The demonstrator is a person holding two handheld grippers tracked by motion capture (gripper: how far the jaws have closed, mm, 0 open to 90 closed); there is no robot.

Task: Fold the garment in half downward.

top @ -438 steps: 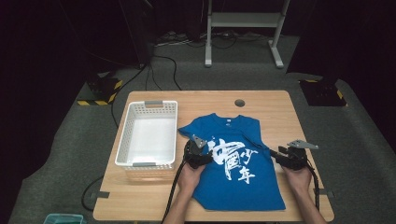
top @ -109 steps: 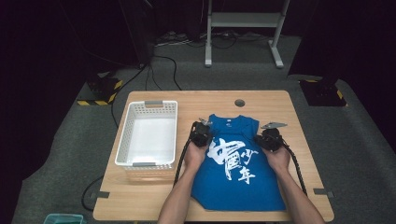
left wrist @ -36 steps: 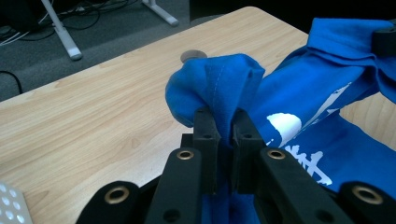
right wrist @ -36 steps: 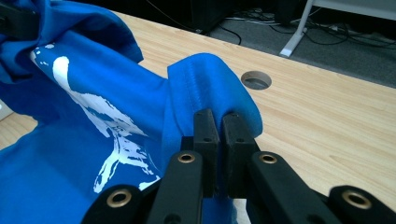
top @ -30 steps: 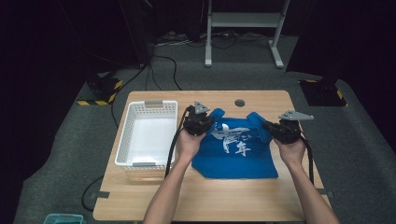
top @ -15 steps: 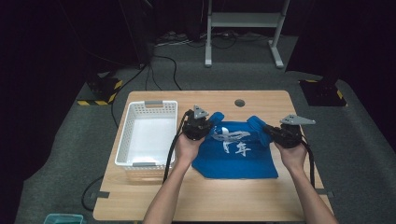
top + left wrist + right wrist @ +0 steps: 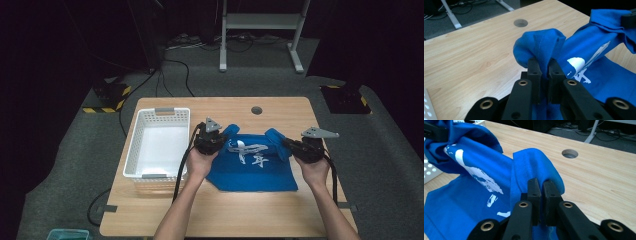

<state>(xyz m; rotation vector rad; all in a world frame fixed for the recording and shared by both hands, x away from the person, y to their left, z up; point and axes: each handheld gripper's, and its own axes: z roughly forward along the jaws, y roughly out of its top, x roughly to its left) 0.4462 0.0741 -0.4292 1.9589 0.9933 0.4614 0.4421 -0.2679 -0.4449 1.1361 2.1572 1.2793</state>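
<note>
A blue T-shirt (image 7: 252,167) with white print is spread on the near middle of the wooden table (image 7: 225,215), its lower part lying flat while its far edge is lifted clear of the wood and stretched between the two grippers. In the left gripper view, a bunched fold of the blue T-shirt (image 7: 541,47) is seen pinched between the two black pads (image 7: 534,71), the cloth rising above the fingertips in a rounded hump and trailing away to the right toward the other gripper. The left gripper (image 7: 210,140) is thus clenched on the fabric, at the shirt's left upper corner. In the right gripper view, a hemmed fold of the T-shirt (image 7: 534,162) is likewise caught between the pads (image 7: 533,190), with the cloth draped over and beyond the fingertips; the printed part is seen hanging off to the left. The right gripper (image 7: 292,147) is clamped on the shirt's right upper corner. Each gripper is held in a hand coming in from the near edge.

A white plastic basket (image 7: 132,155) stands on the table just left of the left gripper, apart from the shirt. A round hole (image 7: 257,110) is set in the tabletop beyond the shirt.
</note>
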